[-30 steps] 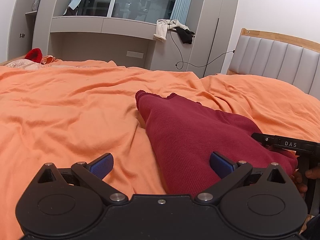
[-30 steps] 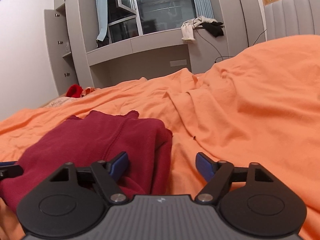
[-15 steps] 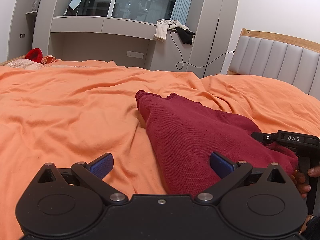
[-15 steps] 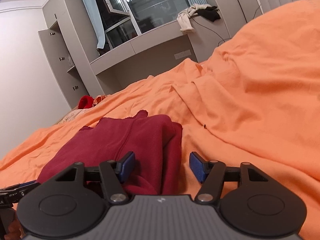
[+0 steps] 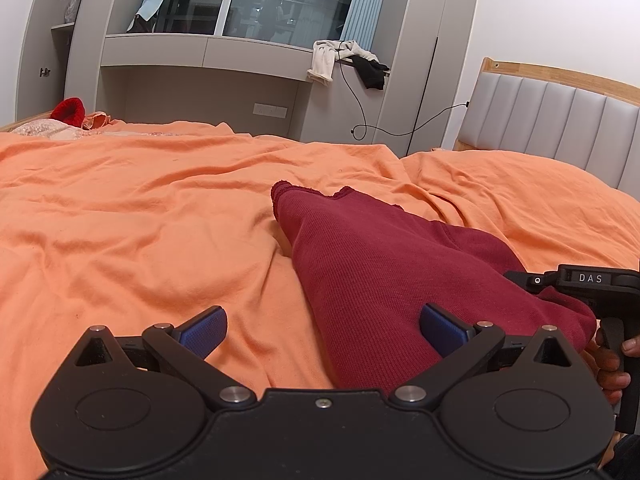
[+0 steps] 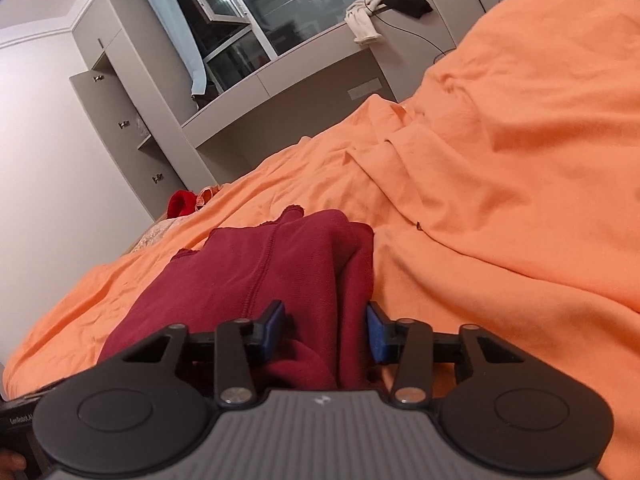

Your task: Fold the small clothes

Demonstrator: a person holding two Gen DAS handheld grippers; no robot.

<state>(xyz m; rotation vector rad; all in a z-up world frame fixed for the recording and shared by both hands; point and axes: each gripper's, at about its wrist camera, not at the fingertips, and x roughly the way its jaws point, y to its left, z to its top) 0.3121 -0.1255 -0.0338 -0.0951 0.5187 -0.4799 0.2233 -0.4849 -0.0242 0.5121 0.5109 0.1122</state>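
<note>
Left wrist view: the left gripper (image 5: 322,330) is sitting low over the wrinkled orange bed cover (image 5: 140,232) with its jaws spread wide; its blue-padded fingers (image 5: 204,328) are gripping nothing, the left pad lying over bare cover and the right pad lying on the dark red knitted garment (image 5: 380,276); the garment is lying folded on the cover near the middle of the bed, running from the near right edge away toward the grey padded headboard with a wooden rim (image 5: 560,112); the right gripper (image 6: 326,326) is showing at the right edge of this view, with a person's hand (image 5: 610,360) wrapped around its handle; right wrist view: the right gripper's jaws have just been closing, and a bunched fold at the near right edge of the garment is standing between the blue pads, which are touching the cloth on both sides; the picture is tilted, the bed sloping up to the right; a small bright red cloth item (image 6: 182,204) is lying at the far edge of the bed, well apart from the garment; light and dark clothes (image 5: 348,60) are hanging over the grey cabinet ledge below the window.
</note>
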